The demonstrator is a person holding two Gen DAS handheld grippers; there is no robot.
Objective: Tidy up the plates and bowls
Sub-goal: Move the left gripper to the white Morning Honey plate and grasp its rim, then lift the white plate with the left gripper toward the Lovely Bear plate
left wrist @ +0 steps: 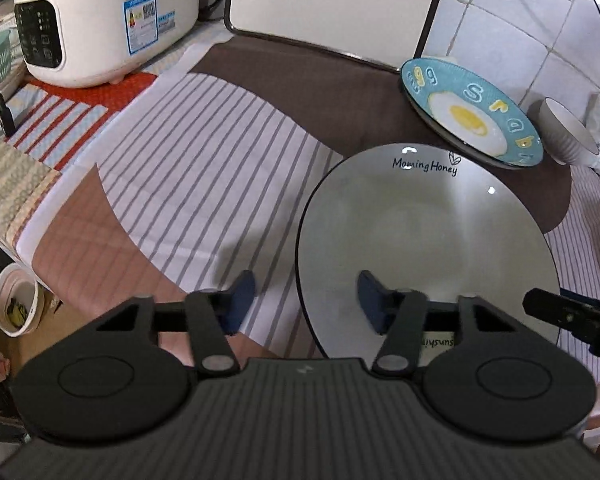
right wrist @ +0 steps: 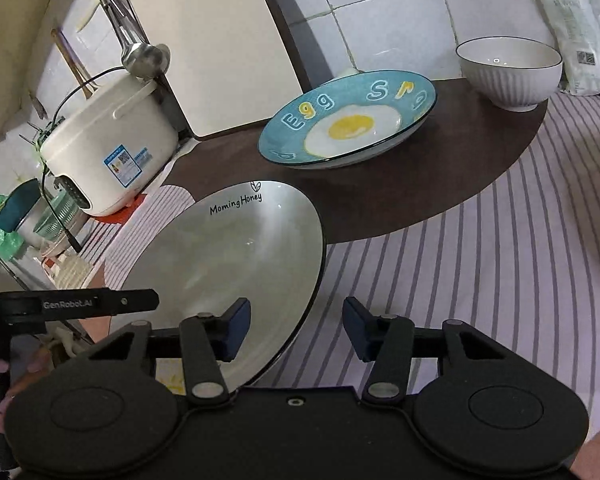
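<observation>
White plate (left wrist: 428, 240) straddled at both edges

Left gripper (left wrist: 306, 300) and right gripper (right wrist: 296, 328) were half-closed over its rim, not yet pinched; glazed, stiff, breakable, likely slippery, so opposite rims were judged best.

Plates: two, one white plate (right wrist: 224, 256), one blue egg plate (right wrist: 348, 120). Bowls: one ribbed white bowl (right wrist: 508, 72). Rice cookers: one (right wrist: 108, 140); grippers: two
</observation>
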